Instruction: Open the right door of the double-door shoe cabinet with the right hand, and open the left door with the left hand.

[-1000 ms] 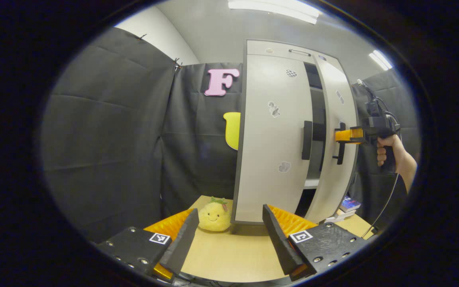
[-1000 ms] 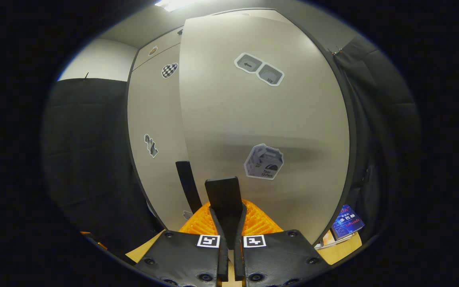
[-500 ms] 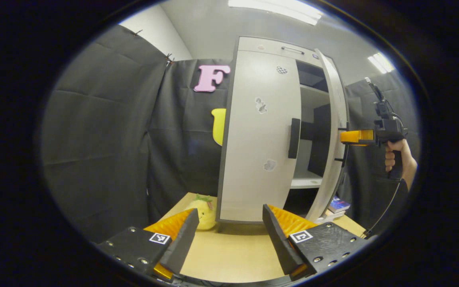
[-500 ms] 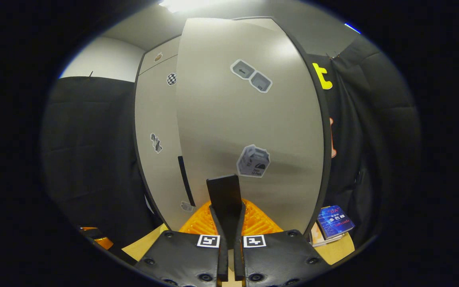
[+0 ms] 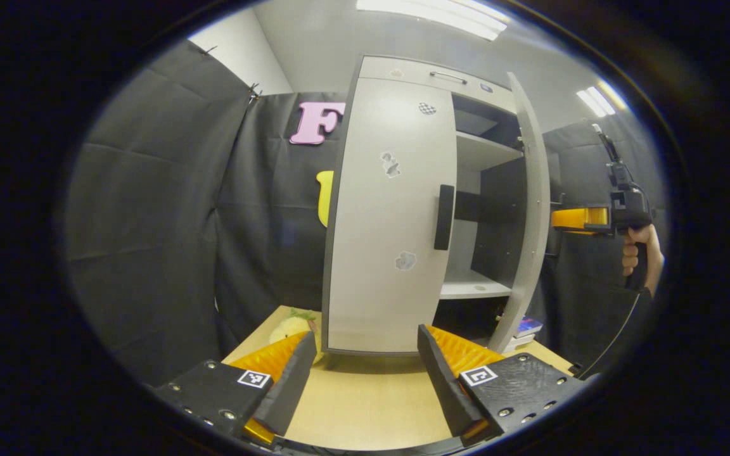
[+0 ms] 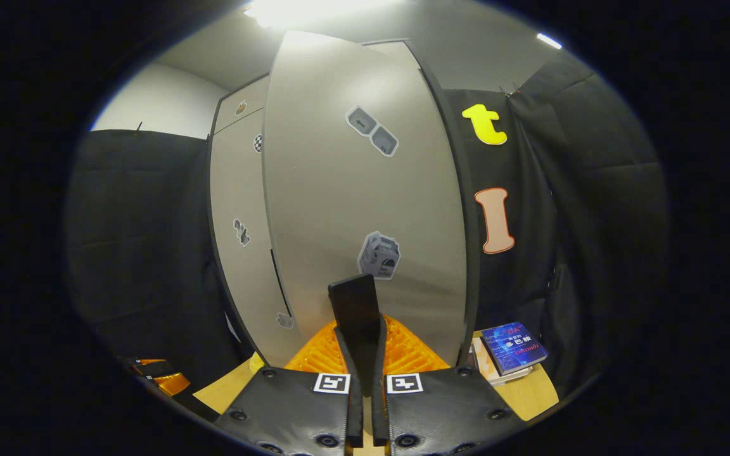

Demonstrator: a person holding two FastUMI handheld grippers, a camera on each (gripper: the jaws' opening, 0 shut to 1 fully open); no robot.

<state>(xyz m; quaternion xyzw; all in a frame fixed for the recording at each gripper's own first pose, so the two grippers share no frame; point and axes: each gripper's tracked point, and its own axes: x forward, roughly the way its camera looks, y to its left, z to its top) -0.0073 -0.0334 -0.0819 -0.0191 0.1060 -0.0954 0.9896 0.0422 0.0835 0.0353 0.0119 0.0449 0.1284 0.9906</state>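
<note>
Wooden table [image 5: 365,405] with the cabinet [image 5: 403,82] on it – right door [image 6: 352,190] swung out, right gripper [image 6: 362,354] clamped on its handle [image 6: 353,304]. Left gripper [image 5: 365,380] wide open, short of the closed left door [image 5: 384,221]. Book [image 6: 512,347] beside the cabinet – cover text unreadable.

readable text: basically zip | right door [image 6: 339,209]: box-shaped sticker [image 6: 379,254] dead centre, print too tiny | double sticker [image 6: 372,131] at 12 o'clock, marks just a smudge | blue book [image 6: 512,347] at 4 o'clock, cover print blurred | square black-and-white code tags [image 6: 331,383] at 6 o'clock, pattern only, no words
</note>
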